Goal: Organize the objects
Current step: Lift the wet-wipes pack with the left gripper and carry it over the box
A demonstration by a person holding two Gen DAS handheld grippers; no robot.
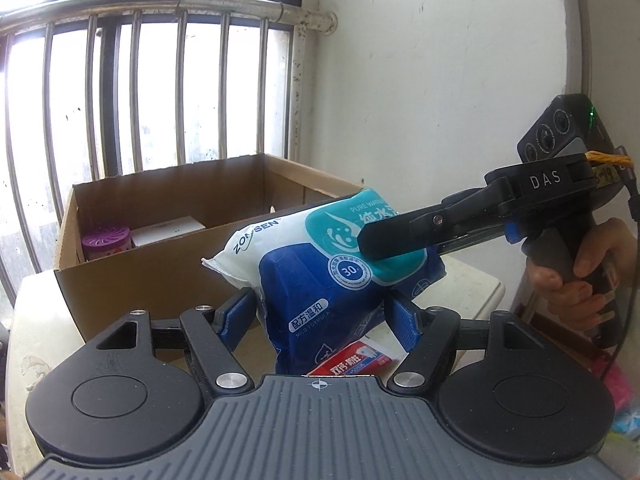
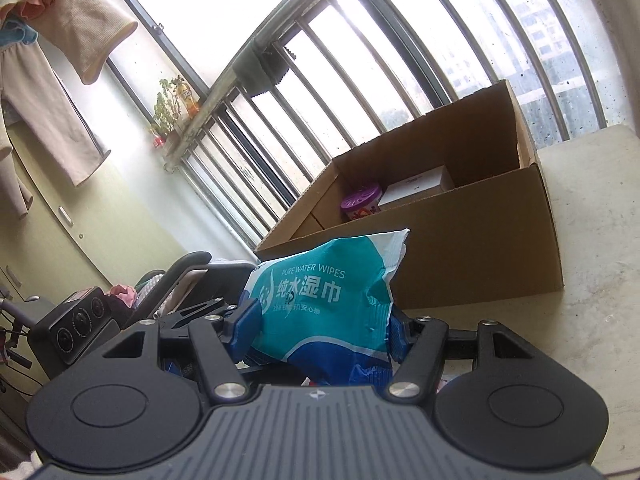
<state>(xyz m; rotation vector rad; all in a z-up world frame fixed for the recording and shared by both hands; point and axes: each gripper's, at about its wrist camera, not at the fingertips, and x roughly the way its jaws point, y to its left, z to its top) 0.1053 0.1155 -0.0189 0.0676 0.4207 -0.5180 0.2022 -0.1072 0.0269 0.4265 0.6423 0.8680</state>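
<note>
While both grippers clamp the wipes pack (image 1: 320, 276), it hangs mid-frame before the cardboard box (image 1: 168, 280).
Left gripper (image 1: 320, 316) pinches low, right gripper (image 2: 324, 324) high; lift together, clear the near wall, release inside.

Teal, blue and white wipes pack (image 1: 320, 264), brown box (image 1: 168, 276)
</note>
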